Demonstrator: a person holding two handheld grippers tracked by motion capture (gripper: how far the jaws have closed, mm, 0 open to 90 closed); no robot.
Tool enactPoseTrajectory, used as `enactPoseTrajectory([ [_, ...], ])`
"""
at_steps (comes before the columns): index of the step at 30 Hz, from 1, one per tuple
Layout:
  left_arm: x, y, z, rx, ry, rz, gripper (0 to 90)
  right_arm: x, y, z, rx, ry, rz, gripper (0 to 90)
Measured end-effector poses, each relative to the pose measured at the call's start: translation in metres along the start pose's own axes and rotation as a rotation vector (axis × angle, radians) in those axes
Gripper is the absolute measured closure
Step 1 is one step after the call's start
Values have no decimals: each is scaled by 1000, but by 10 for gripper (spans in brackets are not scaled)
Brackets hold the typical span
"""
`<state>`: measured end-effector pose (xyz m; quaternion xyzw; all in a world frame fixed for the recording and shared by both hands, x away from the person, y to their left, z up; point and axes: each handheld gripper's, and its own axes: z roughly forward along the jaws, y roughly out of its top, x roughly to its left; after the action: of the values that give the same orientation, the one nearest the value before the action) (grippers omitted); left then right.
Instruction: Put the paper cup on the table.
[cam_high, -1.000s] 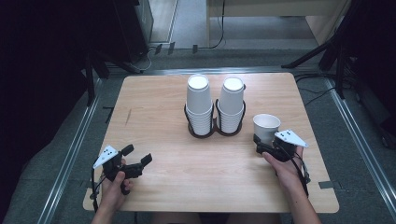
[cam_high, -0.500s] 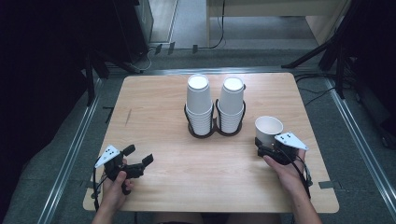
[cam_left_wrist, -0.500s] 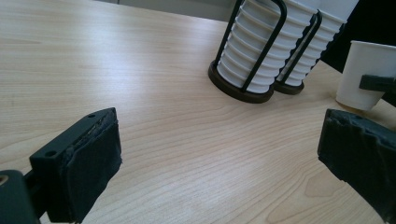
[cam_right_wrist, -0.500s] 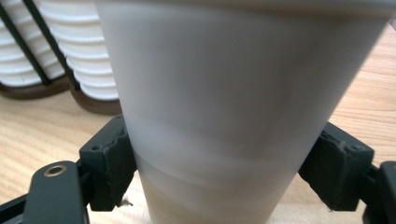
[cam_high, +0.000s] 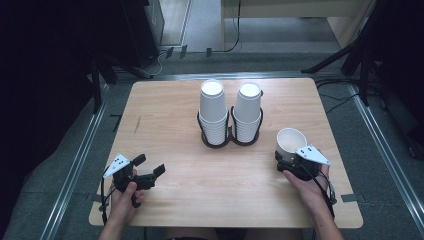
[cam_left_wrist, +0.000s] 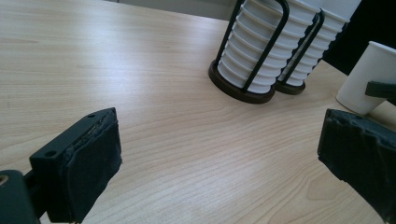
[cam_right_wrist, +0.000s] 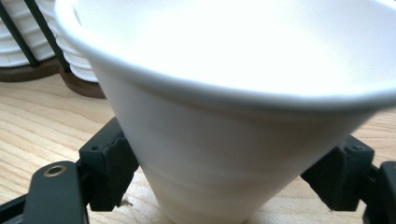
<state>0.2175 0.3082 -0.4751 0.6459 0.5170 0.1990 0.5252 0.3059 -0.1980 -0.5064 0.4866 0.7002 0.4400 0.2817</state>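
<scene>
**Single cup upright between the right jaws, near the table's right edge**

The paper cup (cam_high: 291, 141) stands mouth-up on the wooden table (cam_high: 180, 120), to the right of the two stacks and nearer the person's side. Its long axis is vertical, the narrow base down and the wide rim up. In the right gripper view the cup (cam_right_wrist: 224, 107) sits straight ahead of the camera, its lower wall between the two black pads (cam_right_wrist: 112, 163), one on either side. The pads lie against the tapered wall low down, so the right gripper (cam_high: 289, 161) appears to pinch the cup near its base; how firmly it presses I cannot tell.

Beyond it, the black wire holder (cam_high: 230, 137) carries two stacks of upside-down cups (cam_high: 214, 112), side by side at the table's middle, well apart from the single cup. Any move of the cup toward them would, I judge, run leftward and away from the person.

The left gripper (cam_high: 142, 175) rests at the near left of the table, far from the cup, with its jaws spread wide and nothing between them; its own view shows bare wood between its pads (cam_left_wrist: 93, 163). The right hand is plainly the nearer one.
</scene>
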Motion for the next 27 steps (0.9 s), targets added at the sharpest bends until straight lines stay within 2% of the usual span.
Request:
enactPoseTrajectory([
  [12, -2, -1, 2, 10, 38, 16, 0, 0, -2, 2, -12, 1, -10, 194],
  [20, -1, -2, 2, 13, 43, 15, 0, -1, -4, 3, -11, 11, -6, 188],
  [24, -1, -2, 1, 8, 46, 12, 0, -4, -6, 2, -20, 41, 16, 99],
  [26, -1, -2, 1, 12, 49, 11, 0, -5, -4, 0, -18, 52, 31, 6],
  [27, -1, -2, 1, 13, 50, 9, 0, -5, -2, -1, -19, 60, 39, 0],
])
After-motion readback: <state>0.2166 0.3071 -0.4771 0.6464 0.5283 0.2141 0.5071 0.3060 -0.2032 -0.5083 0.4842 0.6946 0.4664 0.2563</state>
